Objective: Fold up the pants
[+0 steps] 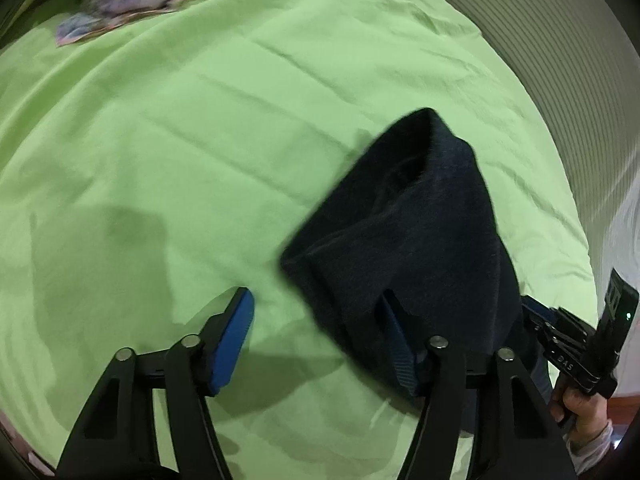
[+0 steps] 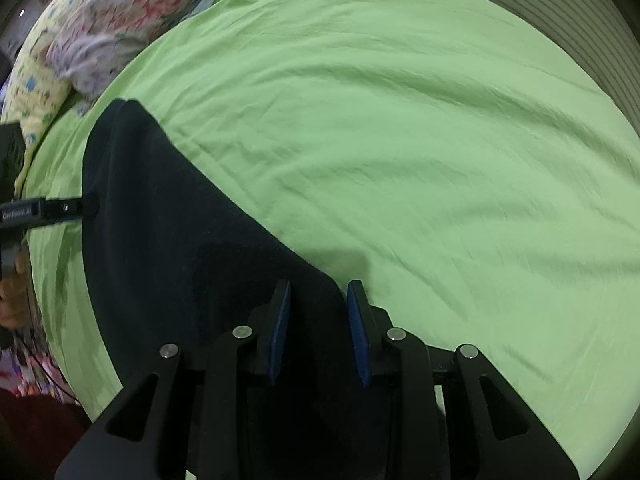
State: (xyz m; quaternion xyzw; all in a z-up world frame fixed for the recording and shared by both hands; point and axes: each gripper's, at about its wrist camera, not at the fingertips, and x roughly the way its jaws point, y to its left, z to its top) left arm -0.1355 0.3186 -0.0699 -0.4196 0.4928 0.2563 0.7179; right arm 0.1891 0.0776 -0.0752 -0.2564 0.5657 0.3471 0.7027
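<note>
In the left wrist view, the left gripper (image 1: 316, 320) stands apart with its blue pads wide; the dark navy knit pants (image 1: 404, 220), lower right of frame on the light green bedsheet (image 1: 180, 140), drape over its right finger only. The right gripper (image 2: 318, 312) looks clamped on the pants' edge at lower centre. Best to lower both ends evenly, keeping the fabric taut, and close the left before pulling.

So the pants (image 2: 168, 248) are on the bed (image 2: 420, 140), over toward its near side. The right tongs (image 2: 318, 292) sit at the pants' right edge with cloth between them, the left tongs (image 1: 316, 312) at the opposite edge. Quilt (image 2: 120, 28) and pillow (image 2: 36, 84) are bunched at the far left end of the bed.
</note>
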